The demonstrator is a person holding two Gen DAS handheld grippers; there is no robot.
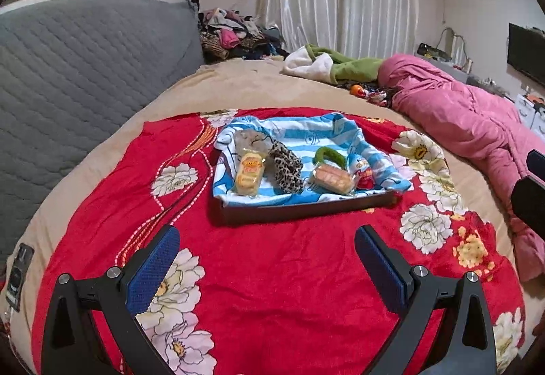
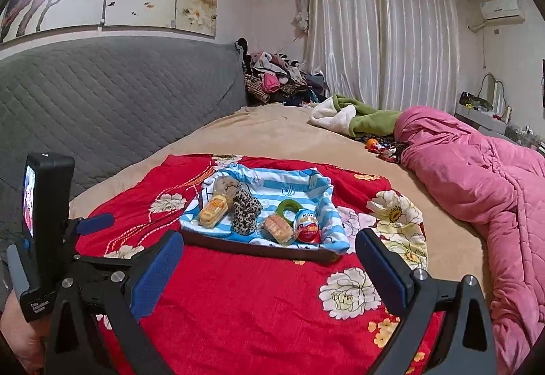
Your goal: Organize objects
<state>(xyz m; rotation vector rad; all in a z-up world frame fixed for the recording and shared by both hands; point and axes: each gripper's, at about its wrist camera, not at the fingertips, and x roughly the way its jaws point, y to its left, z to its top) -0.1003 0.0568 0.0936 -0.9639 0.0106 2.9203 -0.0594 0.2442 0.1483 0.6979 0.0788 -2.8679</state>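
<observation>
A dark tray, lined with a blue-and-white striped cloth, lies on a red flowered cloth on the bed. On it lie a yellow wrapped cake, a leopard-print scrunchie, an orange wrapped snack, a green ring and a chocolate egg. My left gripper is open, short of the tray. My right gripper is open too, its tips flanking the tray's near edge.
A pink quilt lies along the right. A green and white blanket and small sweets sit behind it. A grey headboard rises at left, clothes piled beyond. The left gripper's body shows at left in the right wrist view.
</observation>
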